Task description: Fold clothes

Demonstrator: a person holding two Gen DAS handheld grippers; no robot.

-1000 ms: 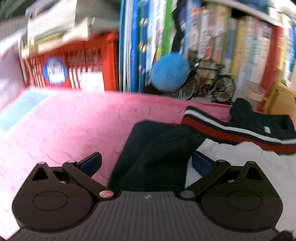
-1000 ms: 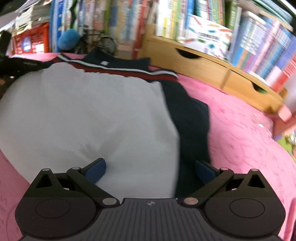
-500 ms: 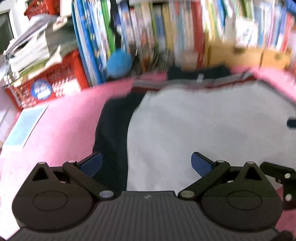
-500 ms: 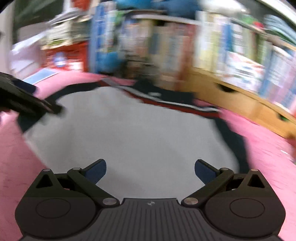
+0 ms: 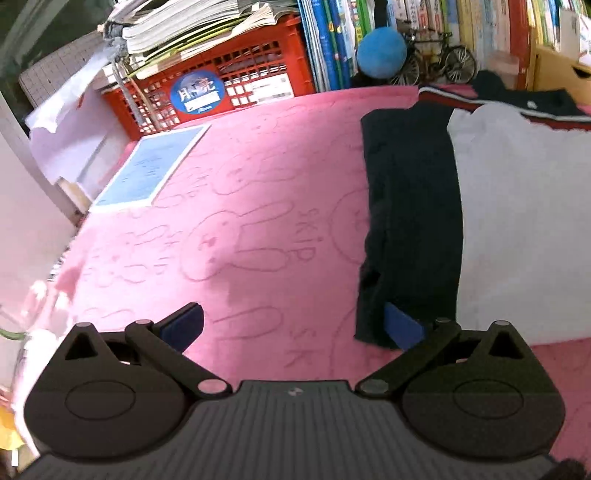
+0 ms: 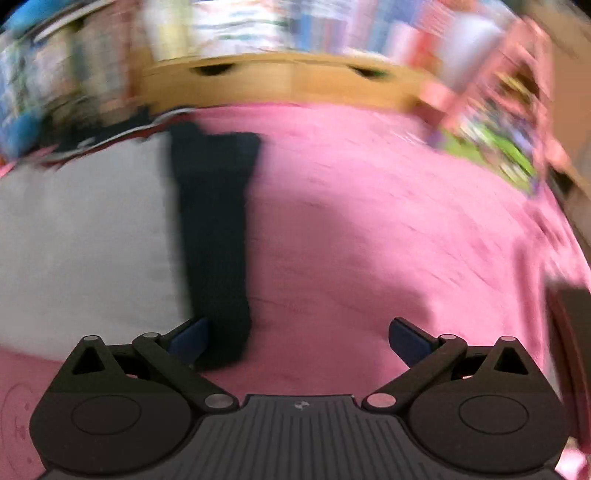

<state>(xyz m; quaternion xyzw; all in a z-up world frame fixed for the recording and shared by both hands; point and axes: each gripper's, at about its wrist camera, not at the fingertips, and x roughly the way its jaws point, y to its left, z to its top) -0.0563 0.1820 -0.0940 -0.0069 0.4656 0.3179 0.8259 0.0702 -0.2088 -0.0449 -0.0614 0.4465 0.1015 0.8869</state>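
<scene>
- Two grippers, both with jaws spread wide and nothing held: left gripper (image 5: 291, 325) low over the pink blanket (image 5: 258, 229), right gripper (image 6: 297, 338) likewise in a blurred view.
- One shirt (image 5: 517, 221) lying flat on the blanket, white body up, striped collar end toward the bookshelf (image 5: 480, 22); dark left sleeve (image 5: 410, 221) along its left edge, dark right sleeve (image 6: 214, 240) along its right edge.
- Left gripper's right finger (image 5: 402, 326) just beside the near end of the left sleeve, perhaps touching; left finger over bare blanket.
- Right gripper's left finger (image 6: 190, 338) at the near end of the right sleeve; contact too smeared to tell.
- Likely step: taking the near corners or side edges to fold the shirt.
- To do well: slide each inner finger under the hem corner, pinch the sleeve and the layer beneath together, lift both sides evenly, keep the fold line straight, avoid dragging the blanket nap up with the cloth.
- Risk: catching only the loose sleeve and leaving the white body behind.
- Beyond the shirt toward the bookshelf: blue ball (image 5: 380, 53), small model bicycle (image 5: 439, 62), wooden drawers (image 6: 288, 79).
- Left of the shirt: blue sheet of paper (image 5: 147, 170) on the blanket, red crate (image 5: 221, 81) under stacked magazines; all well apart from the fold, nothing in the way.
</scene>
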